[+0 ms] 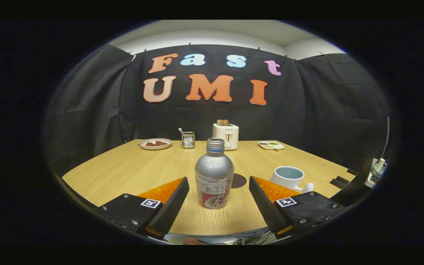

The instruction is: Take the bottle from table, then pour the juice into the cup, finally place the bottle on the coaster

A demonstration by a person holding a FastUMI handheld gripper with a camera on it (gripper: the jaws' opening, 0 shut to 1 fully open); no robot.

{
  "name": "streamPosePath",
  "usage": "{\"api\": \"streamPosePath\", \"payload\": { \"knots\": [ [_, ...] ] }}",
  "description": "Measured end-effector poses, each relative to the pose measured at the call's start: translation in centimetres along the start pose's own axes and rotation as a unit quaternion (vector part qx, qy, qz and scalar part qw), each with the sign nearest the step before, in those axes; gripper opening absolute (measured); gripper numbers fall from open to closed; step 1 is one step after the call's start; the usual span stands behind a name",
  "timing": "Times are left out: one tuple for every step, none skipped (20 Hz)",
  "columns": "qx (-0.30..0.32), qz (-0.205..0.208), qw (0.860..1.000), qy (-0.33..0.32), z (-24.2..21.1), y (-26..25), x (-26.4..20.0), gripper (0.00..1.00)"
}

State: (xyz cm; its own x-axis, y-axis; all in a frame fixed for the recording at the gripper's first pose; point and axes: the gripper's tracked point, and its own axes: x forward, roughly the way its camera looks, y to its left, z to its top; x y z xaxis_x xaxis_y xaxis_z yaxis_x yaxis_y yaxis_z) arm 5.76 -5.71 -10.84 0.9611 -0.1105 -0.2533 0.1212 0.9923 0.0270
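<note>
A silver metal bottle point(214, 173) with a printed label and no cap stands upright on the wooden table point(131, 169). It stands between the tips of my gripper point(218, 184), whose fingers are spread wide with a gap on each side of the bottle. Just behind the bottle to its right lies a dark round coaster point(239, 180), partly hidden by it. A white cup point(289, 178) with a pale blue inside stands beyond the right finger, its handle toward me.
Along the table's far edge stand a white toaster point(226, 135) with toast in it, a small metal holder point(187, 139), a plate point(155, 144) with dark food and a small tray point(271, 145). Black cloth walls close in the booth.
</note>
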Motion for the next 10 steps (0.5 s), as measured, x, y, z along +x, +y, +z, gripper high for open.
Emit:
{"api": "streamPosePath", "payload": {
  "knots": [
    [0.004, 0.001, 1.000, 0.009, -0.7, 0.0, 0.3, 0.98],
    [0.006, 0.001, 1.000, 0.017, -1.2, 0.1, 0.6, 0.98],
    [0.005, 0.000, 1.000, 0.025, -1.7, 0.0, 1.0, 0.98],
    [0.001, -0.002, 0.999, 0.032, -2.2, 0.0, 1.2, 0.98],
    [-0.004, -0.003, 0.999, 0.037, -2.6, -0.1, 1.5, 0.97],
    [-0.009, -0.005, 0.999, 0.042, -3.0, -0.1, 1.6, 0.98],
    [-0.012, -0.003, 0.999, 0.044, -3.0, 0.0, 1.7, 0.98],
    [-0.014, 0.000, 0.999, 0.048, -3.3, 0.1, 1.8, 0.97],
    [-0.016, 0.003, 0.999, 0.052, -3.6, 0.3, 2.0, 0.97],
    [-0.019, 0.008, 0.998, 0.057, -4.3, 0.5, 2.3, 0.97]
  ]
}}
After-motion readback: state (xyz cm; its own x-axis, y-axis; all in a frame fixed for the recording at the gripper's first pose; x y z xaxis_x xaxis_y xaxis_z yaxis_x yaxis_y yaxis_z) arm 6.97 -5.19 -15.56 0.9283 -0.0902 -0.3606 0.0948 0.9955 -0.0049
